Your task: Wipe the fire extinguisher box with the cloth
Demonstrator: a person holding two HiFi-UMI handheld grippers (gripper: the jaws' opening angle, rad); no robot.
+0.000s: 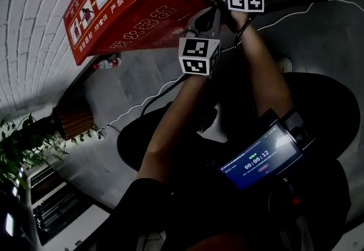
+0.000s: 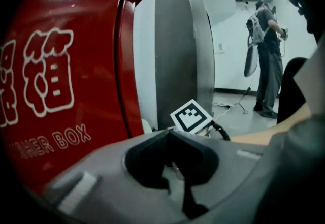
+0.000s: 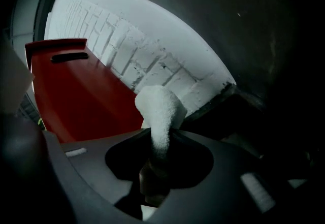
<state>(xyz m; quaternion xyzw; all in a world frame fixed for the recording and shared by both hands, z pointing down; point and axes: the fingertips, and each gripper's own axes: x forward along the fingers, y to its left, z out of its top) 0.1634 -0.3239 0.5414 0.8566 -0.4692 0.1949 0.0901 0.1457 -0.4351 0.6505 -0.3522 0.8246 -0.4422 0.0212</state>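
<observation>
The right hand-held gripper (image 3: 158,153) is clamped on the white cloth (image 3: 158,108) at twelve o'clock, by the corner of the red fire extinguisher box (image 1: 131,11) at eleven, while the left hand-held gripper (image 2: 172,164) hangs at its six o'clock, jaws closed on nothing. The free tuft is small, so a firm, flat press and long strokes should serve best on that glossy panel. Grey concrete floor (image 1: 318,45) below, white brick wall (image 1: 34,28) at nine o'clock, leafy plant (image 1: 28,142) at eight.

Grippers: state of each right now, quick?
Left gripper: shut, nothing between the jaws.
Right gripper: shut on the white cloth.
</observation>
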